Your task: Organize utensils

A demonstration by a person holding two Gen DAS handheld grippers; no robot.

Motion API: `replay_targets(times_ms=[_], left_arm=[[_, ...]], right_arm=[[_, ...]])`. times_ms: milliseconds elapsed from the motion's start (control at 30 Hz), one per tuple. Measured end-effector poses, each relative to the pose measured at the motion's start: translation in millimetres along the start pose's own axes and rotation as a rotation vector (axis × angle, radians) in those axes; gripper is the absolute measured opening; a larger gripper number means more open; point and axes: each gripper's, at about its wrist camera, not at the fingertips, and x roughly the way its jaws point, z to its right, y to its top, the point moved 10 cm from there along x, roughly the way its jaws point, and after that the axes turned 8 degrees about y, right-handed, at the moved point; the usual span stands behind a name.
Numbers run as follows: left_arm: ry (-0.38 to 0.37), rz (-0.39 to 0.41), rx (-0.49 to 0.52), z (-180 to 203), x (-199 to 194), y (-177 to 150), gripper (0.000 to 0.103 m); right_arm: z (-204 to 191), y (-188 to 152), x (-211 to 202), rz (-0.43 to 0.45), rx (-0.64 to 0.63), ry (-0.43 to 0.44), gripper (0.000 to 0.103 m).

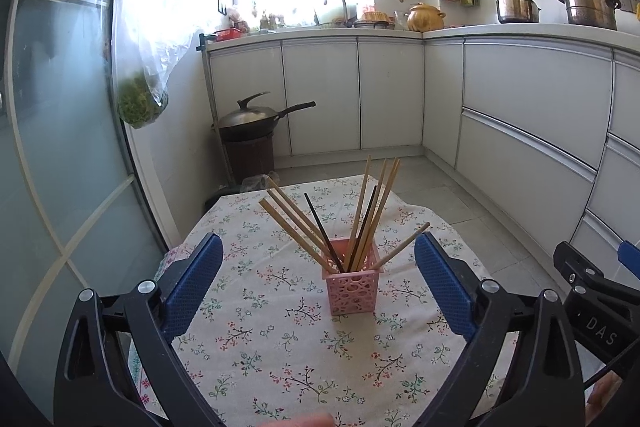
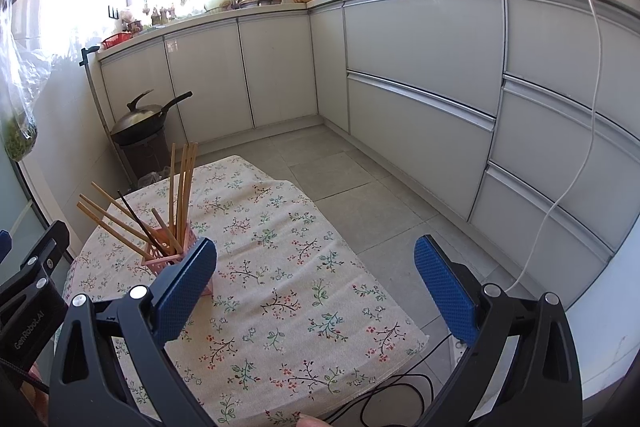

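Already all the chopsticks [image 1: 362, 223] stand in the pink holder [image 1: 352, 291] mid-table on the flowered cloth [image 1: 280, 347]. My left claw [image 1: 318, 281] and right claw [image 2: 316, 281] hang spread, empty; I judge sorting finished, next just withdrawing.

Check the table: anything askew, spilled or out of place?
Nothing spilled or damaged. The chopsticks all sit in the pink holder, upright on the floral tablecloth, though they splay unevenly, some leaning far left. Both the left gripper and right gripper are open and empty.
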Motion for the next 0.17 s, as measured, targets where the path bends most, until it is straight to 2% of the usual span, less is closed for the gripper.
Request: replay_targets(times_ms=[167], left_arm=[[-0.005, -0.006, 0.003, 2.3, 0.4, 0.7, 0.096]], right_arm=[[0.7, 0.4, -0.4, 0.001, 0.005, 0.002, 0.097]])
